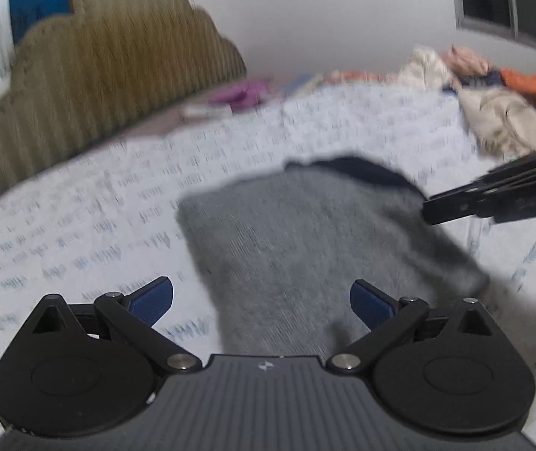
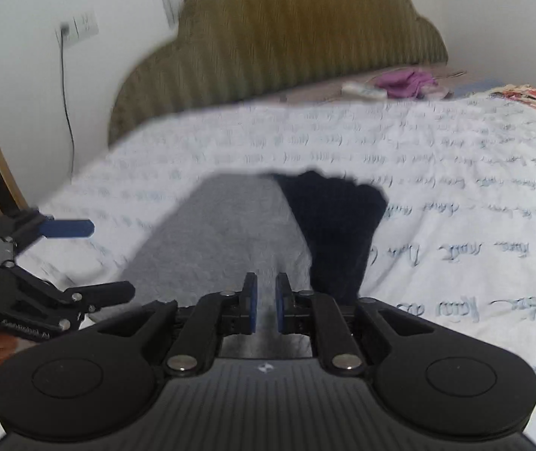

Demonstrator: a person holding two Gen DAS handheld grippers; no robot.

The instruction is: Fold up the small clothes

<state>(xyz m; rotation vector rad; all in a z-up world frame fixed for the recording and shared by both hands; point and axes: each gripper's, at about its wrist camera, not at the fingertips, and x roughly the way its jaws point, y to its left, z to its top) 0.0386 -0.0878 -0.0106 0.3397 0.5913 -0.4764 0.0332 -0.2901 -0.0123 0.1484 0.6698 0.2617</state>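
Observation:
A small grey garment (image 1: 305, 248) with a dark navy part (image 1: 362, 173) lies flat on the white printed bedsheet (image 1: 80, 225). My left gripper (image 1: 262, 302) is wide open just above its near edge, holding nothing. In the right wrist view the grey garment (image 2: 215, 240) and its navy part (image 2: 339, 221) lie straight ahead. My right gripper (image 2: 266, 302) has its blue pads nearly together with a narrow gap over the garment's near edge; no cloth shows between them. The left gripper (image 2: 68, 229) appears at the left, and the right gripper (image 1: 493, 199) appears at the right of the left wrist view.
An olive ribbed headboard (image 1: 99, 75) stands behind the bed. A pile of clothes (image 1: 493, 94) lies at the far right. A purple cloth (image 2: 407, 80) and a white object (image 2: 362, 92) lie near the headboard. A wall socket with a cable (image 2: 76, 30) is at left.

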